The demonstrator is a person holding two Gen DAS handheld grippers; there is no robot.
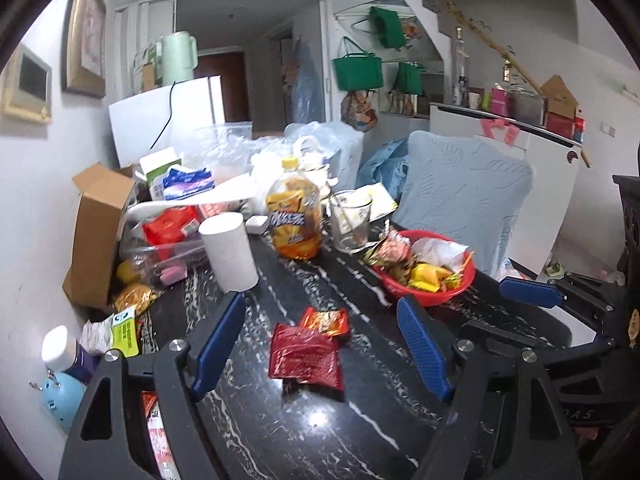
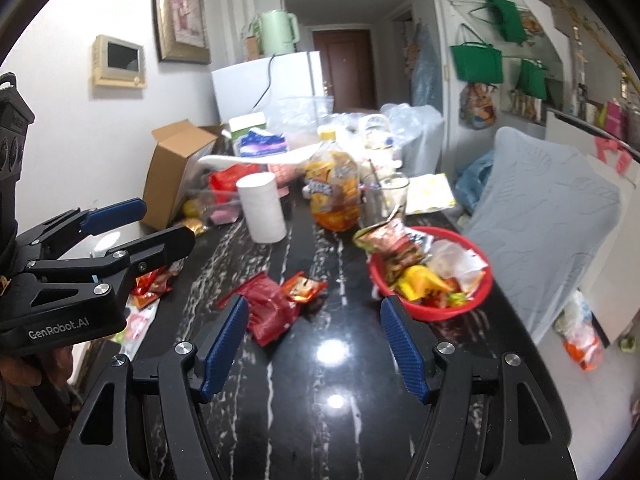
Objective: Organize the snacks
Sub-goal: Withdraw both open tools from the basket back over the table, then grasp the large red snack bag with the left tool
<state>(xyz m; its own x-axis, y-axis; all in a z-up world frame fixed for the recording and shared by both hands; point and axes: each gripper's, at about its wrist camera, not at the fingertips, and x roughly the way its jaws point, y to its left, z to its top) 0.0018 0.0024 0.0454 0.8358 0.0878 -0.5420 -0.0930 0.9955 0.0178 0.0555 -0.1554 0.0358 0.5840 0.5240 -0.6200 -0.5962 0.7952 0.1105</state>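
both tongs, left tongs (image 1: 322, 332) and right tongs (image 2: 314, 332), gape empty above the counter (image 2: 352, 380); dark red snack packet (image 1: 306, 354) lies near, red basket (image 2: 472, 304) to the right.

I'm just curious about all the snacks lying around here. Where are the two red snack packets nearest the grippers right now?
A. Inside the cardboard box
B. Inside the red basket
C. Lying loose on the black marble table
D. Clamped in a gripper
C: the dark red snack packet and the small orange-red packet lie flat on the black marble table, apart from the red basket, with no gripper touching them.
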